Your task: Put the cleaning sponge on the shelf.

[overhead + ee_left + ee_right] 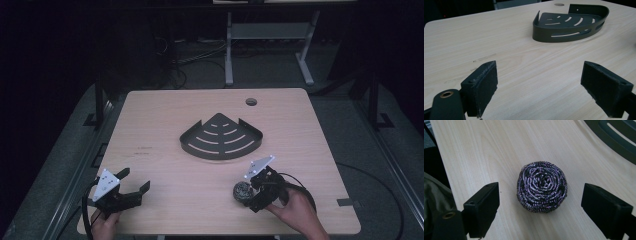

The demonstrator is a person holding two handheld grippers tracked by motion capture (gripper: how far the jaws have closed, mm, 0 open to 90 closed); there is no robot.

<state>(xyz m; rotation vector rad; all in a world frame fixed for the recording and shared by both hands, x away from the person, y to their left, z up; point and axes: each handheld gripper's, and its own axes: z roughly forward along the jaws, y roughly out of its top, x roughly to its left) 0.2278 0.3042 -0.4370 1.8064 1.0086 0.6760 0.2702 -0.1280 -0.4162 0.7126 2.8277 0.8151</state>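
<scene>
Scourer (242, 191) at five o'clock on table (165, 175), below tray (221, 137); right gripper (248, 196) beside it, left gripper (134, 183) at seven. Left gripper view: jaws wide, idle, nothing between. Right gripper view: jaws spread astride scourer (542, 186), likely ready to clamp.

corner shelf (621, 137) cut off at frame edge, scourer's (242, 191) far side hidden
</scene>
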